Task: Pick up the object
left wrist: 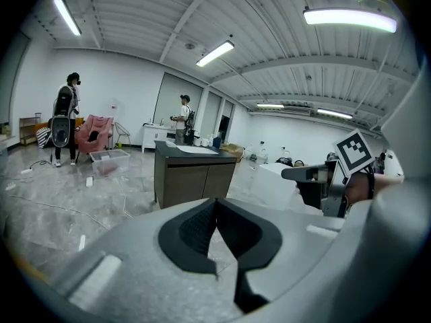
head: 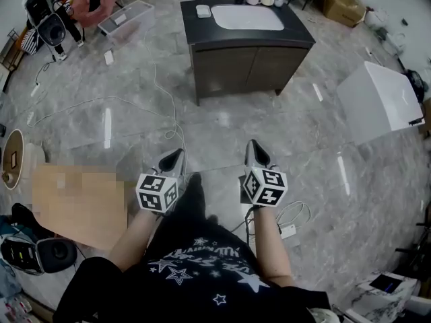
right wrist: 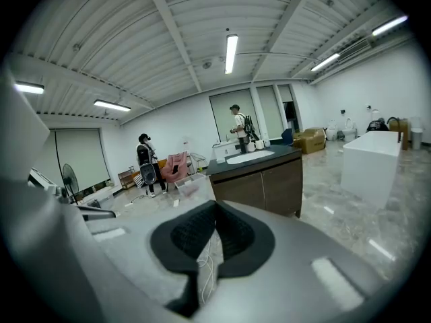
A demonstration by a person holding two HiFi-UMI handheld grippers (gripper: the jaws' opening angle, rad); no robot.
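Your left gripper (head: 179, 152) and right gripper (head: 251, 145) both have jaws together, nothing between them, above the grey marble floor (head: 222, 123). One dark cabinet (head: 242, 62) stands ahead, with one white box (head: 377, 99) to its right and one cable (head: 135, 103) to its left. I cannot tell which object is yours.

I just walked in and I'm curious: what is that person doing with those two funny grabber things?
A person stands on a grey marble floor holding one grabber in each hand. The left tool and the right tool are both shut, with nothing between their jaws. They point toward a dark cabinet with a white sink on top. Nothing has been picked up yet.
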